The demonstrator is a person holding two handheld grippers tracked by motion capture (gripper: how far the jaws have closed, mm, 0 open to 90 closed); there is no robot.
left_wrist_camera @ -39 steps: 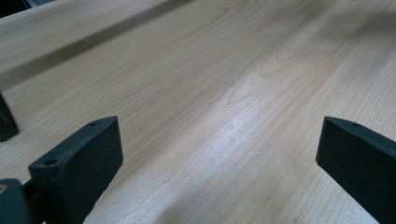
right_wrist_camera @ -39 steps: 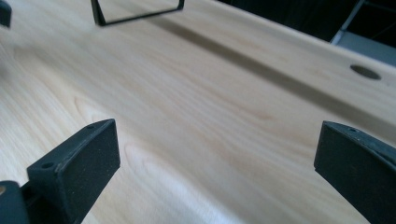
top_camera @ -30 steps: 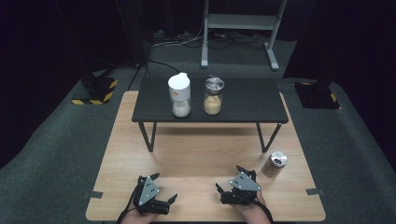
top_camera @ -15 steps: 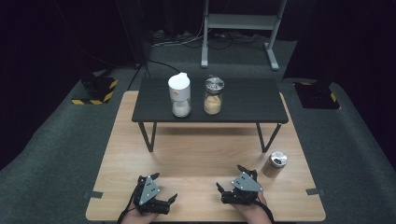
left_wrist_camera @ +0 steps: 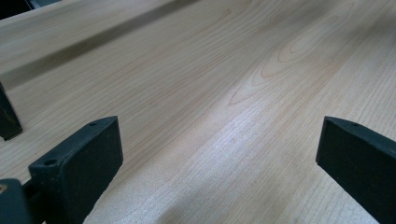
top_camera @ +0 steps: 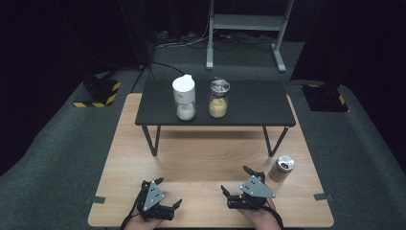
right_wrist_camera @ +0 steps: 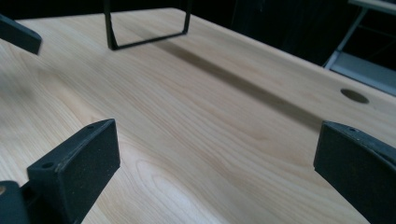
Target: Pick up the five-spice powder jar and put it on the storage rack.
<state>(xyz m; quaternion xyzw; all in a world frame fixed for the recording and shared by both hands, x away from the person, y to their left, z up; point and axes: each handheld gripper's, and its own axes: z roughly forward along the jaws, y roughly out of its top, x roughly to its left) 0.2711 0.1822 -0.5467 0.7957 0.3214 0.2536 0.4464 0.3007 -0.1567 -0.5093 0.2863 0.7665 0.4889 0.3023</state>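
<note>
High view has both the left gripper (top_camera: 168, 194) and right gripper (top_camera: 237, 181) parked wide open and empty on the wooden table (top_camera: 201, 153), small tin (top_camera: 281, 168) just right of the right one, so I'd guess reaching for it comes next.

Wooden table (top_camera: 201, 158) with a small black shelf (top_camera: 253, 103) on it.
I see a metal can (top_camera: 281, 168) on the wood; a white bottle (top_camera: 184, 97) and glass jar (top_camera: 219, 98) on the shelf.
</note>
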